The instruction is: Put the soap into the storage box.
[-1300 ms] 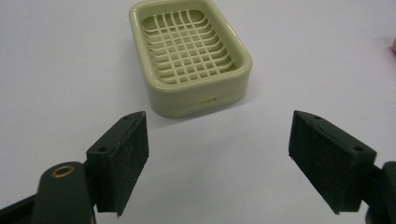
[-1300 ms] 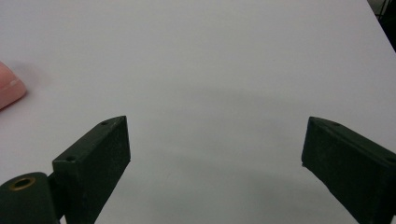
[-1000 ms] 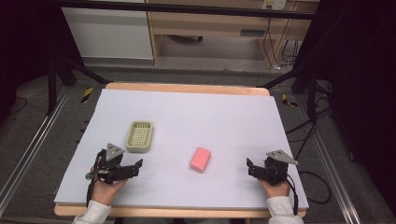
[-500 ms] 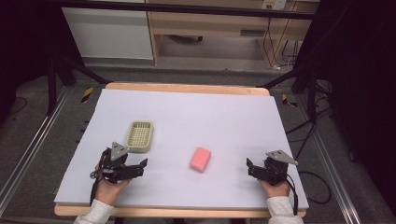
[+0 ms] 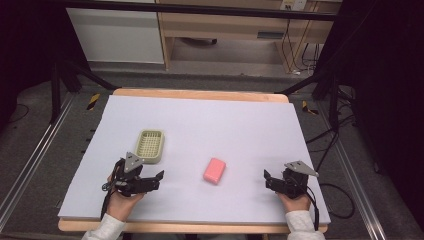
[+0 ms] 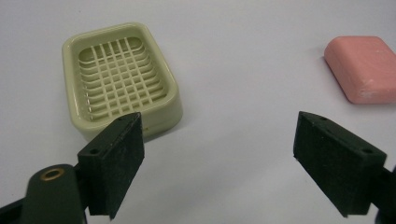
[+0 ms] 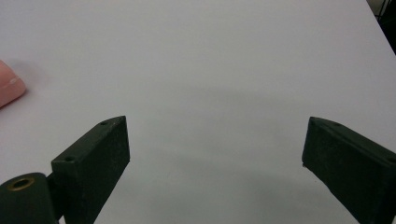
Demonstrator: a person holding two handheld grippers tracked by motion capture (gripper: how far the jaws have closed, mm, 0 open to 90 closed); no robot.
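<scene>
Counter (image 5: 240,120): pale lavender sheet over a wooden top, wood edge showing at the far and near sides. All things lie on its near half.

Left tool (image 5: 159,179): held low over the counter's near left part, jaws pointing toward the middle. In the left gripper view the two black pads (image 6: 116,163) stand wide apart, bare counter between them, gripping nothing and touching nothing. The jaws have just been opening, with nothing between them. Grey three-cornered plate sits on top of the body; cable trails back toward the person's sleeve (image 5: 102,231).

Right tool (image 5: 268,179): held low over the near right part, jaws pointing toward the middle. In the right gripper view its pads (image 7: 95,161) are spread wide as well, plain counter between them, nothing gripped. Whether the pads rest on the sheet I cannot tell.

Soap dish (image 5: 150,146): pale green, rectangular with rounded corners, slatted grid floor, upright and empty. It sits just beyond the left tool, apart from it; in the left gripper view it lies ahead of the left jaw.

Soap bar (image 5: 215,170): pink, rounded corners, flat on the sheet between the two tools, nearer the left one's reach, well apart from the dish. The left gripper view has it at upper right (image 6: 363,67); one corner enters the right gripper view's left edge (image 7: 9,88).
</scene>
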